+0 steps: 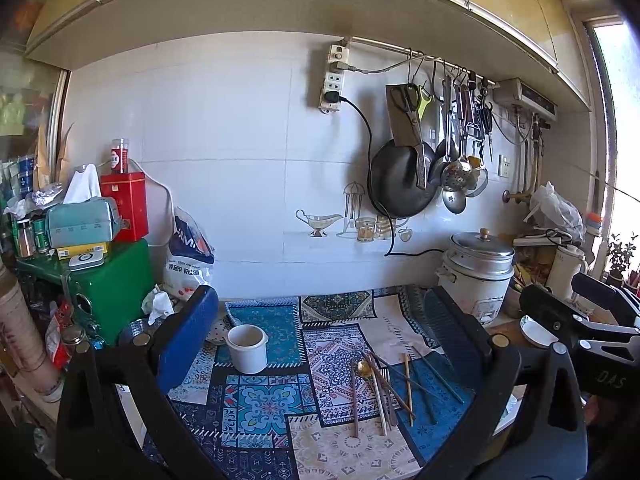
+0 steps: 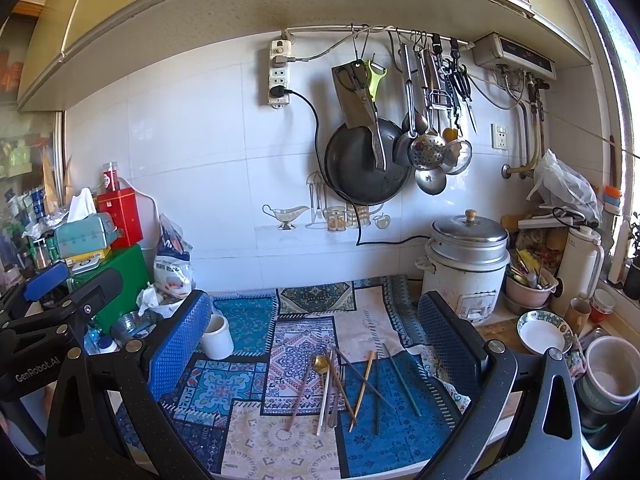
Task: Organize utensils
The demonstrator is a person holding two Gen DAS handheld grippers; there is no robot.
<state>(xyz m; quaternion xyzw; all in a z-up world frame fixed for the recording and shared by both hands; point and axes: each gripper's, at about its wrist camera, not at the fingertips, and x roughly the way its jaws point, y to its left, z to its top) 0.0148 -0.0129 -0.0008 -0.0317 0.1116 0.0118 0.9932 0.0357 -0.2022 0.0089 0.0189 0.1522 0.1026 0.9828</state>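
Both the left gripper [image 1: 320, 344] and the right gripper [image 2: 316, 344] hung above the patterned cloth [image 2: 248, 432] with jaws spread wide and nothing between them. The loose utensils [image 2: 344, 388], chopsticks, a gold spoon and a fork, lay crossed near the cloth's front right part, while the white cup [image 1: 247, 348] stood toward its back left corner.

Patterned woven cloth [image 2: 304, 364]; glossy white ceramic cup [image 1: 247, 348]; wooden chopsticks [image 2: 362, 390]; shiny gold metal spoon [image 2: 319, 363]; dull metal pot lid [image 2: 468, 232].
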